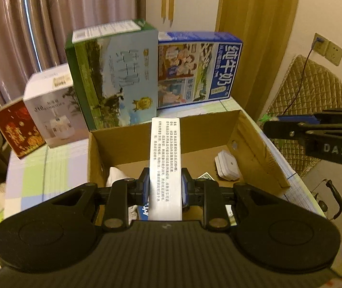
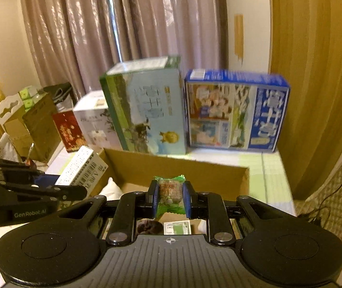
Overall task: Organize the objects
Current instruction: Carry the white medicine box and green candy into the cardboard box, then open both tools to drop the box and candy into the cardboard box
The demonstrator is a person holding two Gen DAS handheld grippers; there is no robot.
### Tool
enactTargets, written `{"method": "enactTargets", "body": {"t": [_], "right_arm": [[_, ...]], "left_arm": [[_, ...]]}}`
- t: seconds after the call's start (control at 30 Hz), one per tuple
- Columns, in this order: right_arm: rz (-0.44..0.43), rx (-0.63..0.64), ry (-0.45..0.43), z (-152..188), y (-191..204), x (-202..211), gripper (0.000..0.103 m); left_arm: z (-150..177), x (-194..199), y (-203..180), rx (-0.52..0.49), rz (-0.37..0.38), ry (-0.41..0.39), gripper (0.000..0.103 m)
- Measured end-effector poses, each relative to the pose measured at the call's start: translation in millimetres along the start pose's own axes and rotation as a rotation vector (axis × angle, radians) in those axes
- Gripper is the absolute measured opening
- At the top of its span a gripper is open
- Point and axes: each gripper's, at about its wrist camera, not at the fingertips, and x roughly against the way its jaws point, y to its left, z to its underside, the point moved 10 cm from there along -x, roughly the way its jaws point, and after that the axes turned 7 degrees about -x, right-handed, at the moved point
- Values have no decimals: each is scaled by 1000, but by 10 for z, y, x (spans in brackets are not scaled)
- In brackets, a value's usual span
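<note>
Two grippers are at work over one open cardboard box, and we take each view in turn.

From the left wrist, our left gripper is closed on a long white carton printed with small black text. The blue pads press its two long sides near the lower end, and the rest of the carton reaches forward, away from us, over the cardboard box. We judge this carton light and fairly stiff, though thin card would crush under a hard squeeze; holding it nearer the middle would steady the free end. Below and ahead of the gripper, inside the box, lie a white plug-like item to the right and something pale and soft to the left. Beyond the box stand a green milk carton, a blue milk carton, a white box and a red box. Our right gripper shows at the right edge.

From the right wrist, our right gripper is closed on a small green-wrapped sweet, held between the pads above the cardboard box. We judge it very light, with a crinkly, slippery wrapper, so the firm middle is the place to hold, not the loose wrapper ends. To the left, our left gripper carries the white carton, tilted. Under our gripper, inside the box, more small packets are partly hidden. The box rests on a pale checked surface.
</note>
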Motion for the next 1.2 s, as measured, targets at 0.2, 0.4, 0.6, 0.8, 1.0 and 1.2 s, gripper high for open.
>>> {"method": "enactTargets", "body": {"t": [0.2, 0.4, 0.6, 0.8, 1.0, 1.2], "right_arm": [[8, -38, 88, 137, -153, -456, 18], [15, -52, 132, 293, -248, -687, 18], [15, -58, 145, 352, -275, -779, 18], [21, -62, 145, 354, -299, -830, 18], [18, -64, 147, 348, -308, -853, 18], [16, -67, 148, 351, -306, -879, 18]], "left_arm": [[74, -386, 57, 7, 8, 47, 21], [169, -640, 89, 18, 13, 79, 21], [211, -757, 84, 11, 13, 93, 21], [153, -837, 82, 2, 5, 79, 21], [68, -818, 178, 40, -16, 44, 25], [100, -781, 229, 49, -20, 40, 25]]}}
